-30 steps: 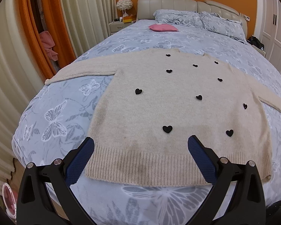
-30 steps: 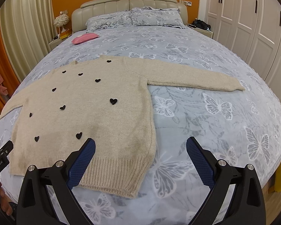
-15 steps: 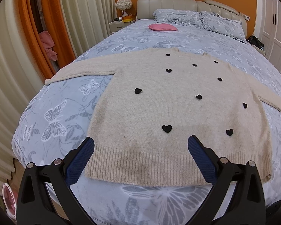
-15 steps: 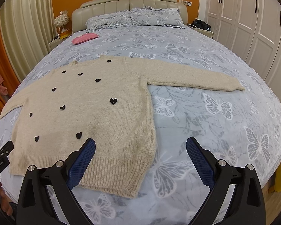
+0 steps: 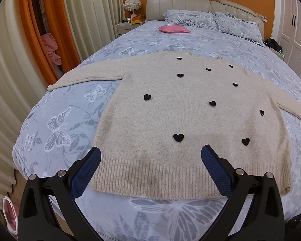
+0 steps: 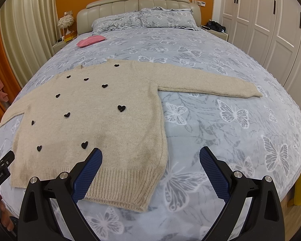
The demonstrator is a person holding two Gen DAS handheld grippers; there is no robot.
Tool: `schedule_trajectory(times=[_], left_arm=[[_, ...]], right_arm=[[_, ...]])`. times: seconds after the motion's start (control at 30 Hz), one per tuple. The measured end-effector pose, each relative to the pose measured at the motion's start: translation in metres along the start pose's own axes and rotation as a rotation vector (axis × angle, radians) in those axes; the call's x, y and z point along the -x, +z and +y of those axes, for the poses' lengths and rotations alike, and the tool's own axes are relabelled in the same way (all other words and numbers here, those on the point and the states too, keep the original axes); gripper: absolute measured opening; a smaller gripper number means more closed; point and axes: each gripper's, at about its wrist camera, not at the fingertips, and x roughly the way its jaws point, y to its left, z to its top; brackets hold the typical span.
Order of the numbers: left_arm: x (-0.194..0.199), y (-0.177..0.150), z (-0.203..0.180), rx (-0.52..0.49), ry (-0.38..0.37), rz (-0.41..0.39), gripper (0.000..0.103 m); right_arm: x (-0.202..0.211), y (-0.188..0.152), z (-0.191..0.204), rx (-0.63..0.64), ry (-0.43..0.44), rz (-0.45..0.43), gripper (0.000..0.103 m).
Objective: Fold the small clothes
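Sweater [image 5: 182,118] is laid flat on the bed [image 5: 56,124], front up, sleeves spread, hem at the foot edge. Left gripper [image 5: 150,160] is held spread wide over the hem, nothing pinched. Right gripper [image 6: 150,160] is likewise spread, empty, over the hem's right corner.

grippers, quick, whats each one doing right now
Left gripper: open, holding nothing, above the sweater hem.
Right gripper: open, holding nothing, above the sweater's right hem corner.
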Motion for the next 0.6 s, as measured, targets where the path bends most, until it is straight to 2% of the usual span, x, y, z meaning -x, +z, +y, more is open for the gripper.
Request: schedule_trajectory(times=[0.43, 0.6], left_arm=[[0.005, -0.001, -0.005, -0.005, -0.018, -0.013, 0.098], [0.007, 0.001, -0.012, -0.026, -0.017, -0.024, 0.098]], right_arm=[[-0.002, -0.002, -0.002, -0.012, 0.020, 0.025, 0.096], [-0.013, -0.001, -0.001, -0.009, 0.000, 0.076, 0.096]])
